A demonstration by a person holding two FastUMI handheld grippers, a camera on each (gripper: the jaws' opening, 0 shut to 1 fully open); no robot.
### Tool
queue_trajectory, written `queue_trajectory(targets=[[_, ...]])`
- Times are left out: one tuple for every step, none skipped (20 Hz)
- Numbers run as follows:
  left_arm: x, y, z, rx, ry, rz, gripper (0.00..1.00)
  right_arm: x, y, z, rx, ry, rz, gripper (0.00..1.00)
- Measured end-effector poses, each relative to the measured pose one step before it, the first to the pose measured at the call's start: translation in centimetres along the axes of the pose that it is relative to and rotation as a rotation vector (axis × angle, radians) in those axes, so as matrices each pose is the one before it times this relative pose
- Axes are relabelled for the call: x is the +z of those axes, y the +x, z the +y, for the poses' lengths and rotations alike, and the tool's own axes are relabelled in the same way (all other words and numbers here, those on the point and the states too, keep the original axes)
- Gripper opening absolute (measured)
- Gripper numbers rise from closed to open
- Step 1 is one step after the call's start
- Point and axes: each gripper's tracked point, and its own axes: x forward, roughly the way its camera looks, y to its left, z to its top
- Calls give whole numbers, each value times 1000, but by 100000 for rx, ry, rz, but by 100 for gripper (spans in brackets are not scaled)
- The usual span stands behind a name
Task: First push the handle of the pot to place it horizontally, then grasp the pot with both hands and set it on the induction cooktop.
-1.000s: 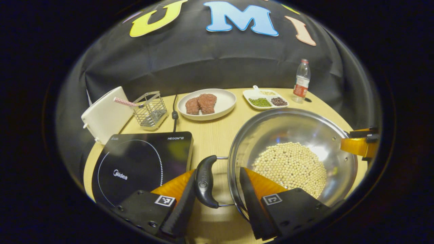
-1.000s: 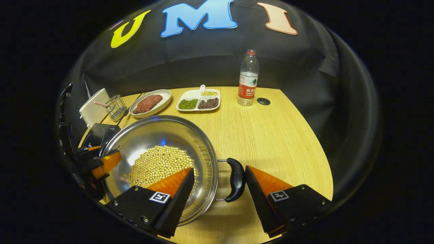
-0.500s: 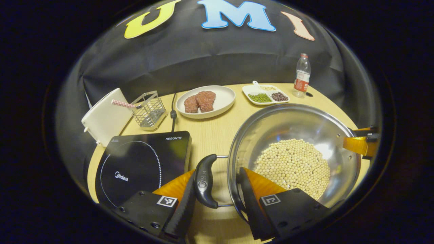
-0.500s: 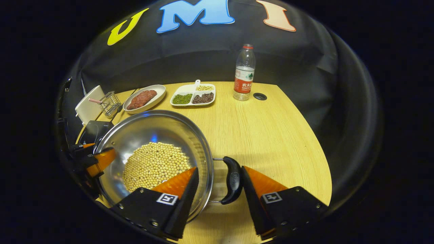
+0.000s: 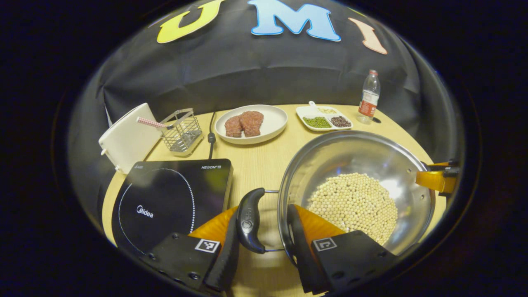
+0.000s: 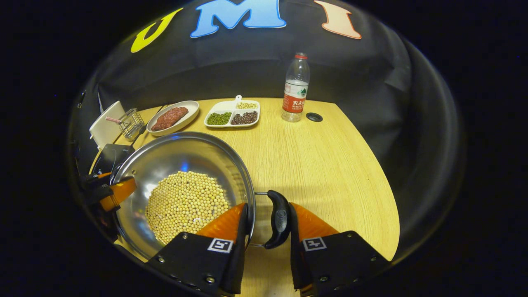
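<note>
Right of cooktop (image 5: 173, 198): pot (image 5: 354, 181) of beans on table, handles level. Left gripper (image 5: 262, 235) and right gripper (image 6: 266, 225) each clamped across rim and a handle. Push done; lift and placement pending.

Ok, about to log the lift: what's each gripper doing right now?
Left gripper: closed across the pot rim and its handle.
Right gripper: closed across the rim and the other handle.

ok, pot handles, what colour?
Black; the handle shows best in the right gripper view, on the steel pot.
</note>
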Motion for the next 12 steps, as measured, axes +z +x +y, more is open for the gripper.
queue_trajectory(targets=[[63,-67,-6,203,65,-277,68,11,-89,-13,22,-235,-71,47],[-10,88,-46,-36,-496,77,68,54,-46,-38,-214,232,-48,47],[76,-155,-47,59,-336,-251,68,7,-58,-3,-10,-266,-95,46],[34,-27,-69,-106,-291,174,67,-31,-4,-45,-162,-269,-50,46],[-162,-144,-55,-105,-176,21,70,5,-63,4,-169,-559,-73,47],[-25,16,-88,-186,-816,-6,67,-54,29,-43,-282,-660,111,46],[-124,-118,-84,-106,-608,129,67,27,-294,-83,-189,-101,-413,46],[-74,-195,-72,-207,-782,-7,67,6,-113,-62,-103,-614,-253,47],[160,-280,-149,-23,-195,-897,67,210,-159,-119,-36,-416,-842,47],[310,-304,-117,100,375,-943,67,71,-300,-217,-156,46,-705,46],[308,-295,-144,476,809,-923,67,37,-213,-117,80,-39,143,46],[467,-289,-121,279,1006,-951,66,94,-309,-237,-189,476,-571,46]])
